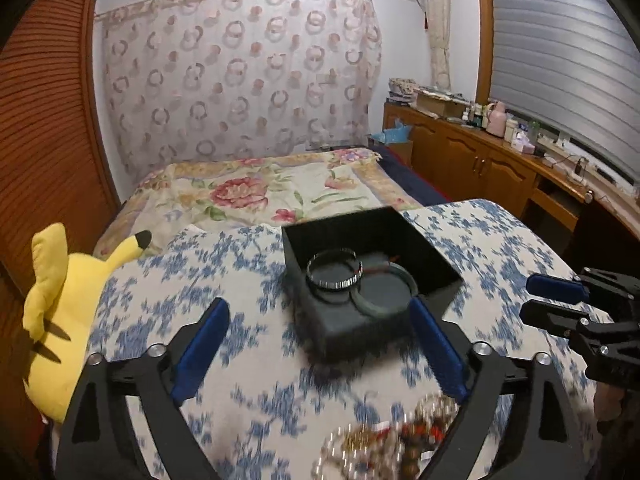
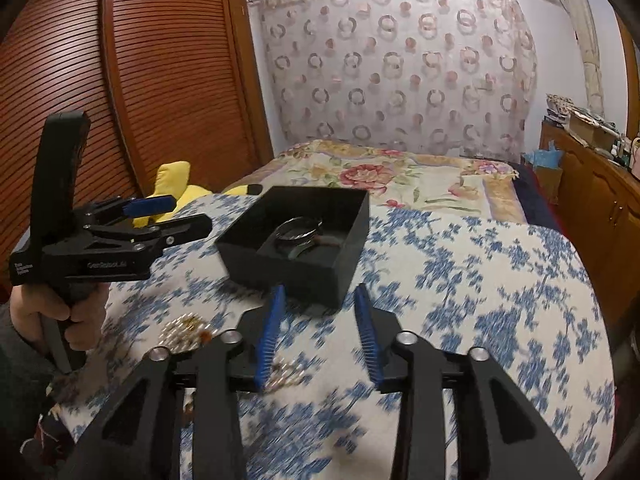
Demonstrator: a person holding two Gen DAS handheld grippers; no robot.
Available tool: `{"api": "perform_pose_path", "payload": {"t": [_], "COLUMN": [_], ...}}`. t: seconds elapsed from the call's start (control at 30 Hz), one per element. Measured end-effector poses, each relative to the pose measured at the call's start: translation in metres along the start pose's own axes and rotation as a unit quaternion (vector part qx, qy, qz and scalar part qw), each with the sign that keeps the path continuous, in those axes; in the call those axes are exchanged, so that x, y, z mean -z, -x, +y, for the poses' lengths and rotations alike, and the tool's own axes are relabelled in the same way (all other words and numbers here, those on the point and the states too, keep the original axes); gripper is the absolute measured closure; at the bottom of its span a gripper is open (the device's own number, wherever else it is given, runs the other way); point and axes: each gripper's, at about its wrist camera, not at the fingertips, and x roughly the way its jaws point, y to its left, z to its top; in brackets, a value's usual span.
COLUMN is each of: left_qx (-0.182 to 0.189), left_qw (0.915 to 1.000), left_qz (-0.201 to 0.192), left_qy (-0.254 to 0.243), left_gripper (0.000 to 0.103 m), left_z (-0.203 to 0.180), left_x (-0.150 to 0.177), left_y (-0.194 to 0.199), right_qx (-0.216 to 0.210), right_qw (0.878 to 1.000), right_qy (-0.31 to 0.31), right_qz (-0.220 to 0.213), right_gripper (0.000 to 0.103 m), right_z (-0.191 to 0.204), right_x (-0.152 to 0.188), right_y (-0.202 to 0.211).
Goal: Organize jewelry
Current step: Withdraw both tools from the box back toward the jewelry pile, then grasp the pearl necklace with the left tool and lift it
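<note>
A black open box (image 1: 320,320) stands on the blue-flowered cloth, holding a clear bangle (image 1: 334,274) and a grey-green bangle (image 1: 386,290). It also shows in the right wrist view (image 2: 298,268) with the bangles (image 2: 298,230) inside. A blurred heap of gold and red bead jewelry (image 1: 384,440) lies near the front edge, also seen in the right wrist view (image 2: 184,330). My left gripper (image 1: 320,312) is open wide and empty, in front of the box. My right gripper (image 2: 320,304) is open and empty, just before the box; more beads (image 2: 286,374) lie under it.
A yellow plush toy (image 1: 60,312) sits at the table's left edge. Behind is a bed with a flowered cover (image 1: 260,192), a wooden slatted door (image 2: 160,60) at left and a cluttered wooden cabinet (image 1: 480,148) at right.
</note>
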Motion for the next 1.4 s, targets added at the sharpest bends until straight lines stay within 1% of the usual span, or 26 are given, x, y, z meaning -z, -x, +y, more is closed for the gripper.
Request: {"api": "perform_pose_path", "payload": {"t": [0.13,0.17,0.27,0.4,0.63,0.7,0.8,0.87,0.93,1.07,1.4], "left_qx": [0.008,0.009,0.013,0.007,0.007,0.007,0.005,-0.003,-0.001,-0.002,0.001], "left_qw": [1.0000,0.9999,0.9997,0.9993,0.9962,0.9947,0.9924,0.9907,0.9895,0.9882,0.9885], "left_qz": [0.003,0.007,0.019,0.034,0.085,0.102,0.122,0.134,0.143,0.151,0.149], "left_qy": [0.000,-0.001,-0.002,-0.014,-0.015,-0.016,-0.020,-0.021,-0.020,-0.023,-0.028], "left_gripper": [0.008,0.008,0.008,0.008,0.008,0.008,0.008,0.008,0.008,0.008,0.007], "left_z": [0.006,0.006,0.011,0.014,0.028,0.030,0.031,0.033,0.034,0.034,0.033], "left_x": [0.025,0.029,0.041,0.054,0.075,0.078,0.081,0.082,0.083,0.083,0.084], "left_y": [0.013,0.015,0.018,0.020,0.011,0.006,-0.001,-0.006,-0.010,-0.014,-0.013], "right_qx": [-0.010,-0.012,-0.014,-0.001,0.007,0.006,0.009,0.008,0.006,0.004,0.003], "right_qw": [1.000,1.000,0.999,0.999,0.999,0.998,0.999,0.999,0.999,0.999,0.999], "right_qy": [-0.008,-0.010,-0.013,0.006,0.021,0.019,0.017,0.014,0.011,0.006,0.000], "right_qz": [0.011,0.013,0.025,0.036,0.049,0.054,0.049,0.048,0.048,0.046,0.046], "right_gripper": [0.058,0.055,0.050,0.048,0.048,0.048,0.048,0.048,0.048,0.048,0.048], "right_z": [0.010,0.012,0.019,0.030,0.040,0.040,0.040,0.039,0.038,0.036,0.033], "right_x": [0.016,0.022,0.035,0.050,0.068,0.070,0.071,0.071,0.071,0.070,0.071], "right_y": [0.008,0.010,0.013,0.014,0.010,0.007,0.009,0.009,0.010,0.010,0.009]}}
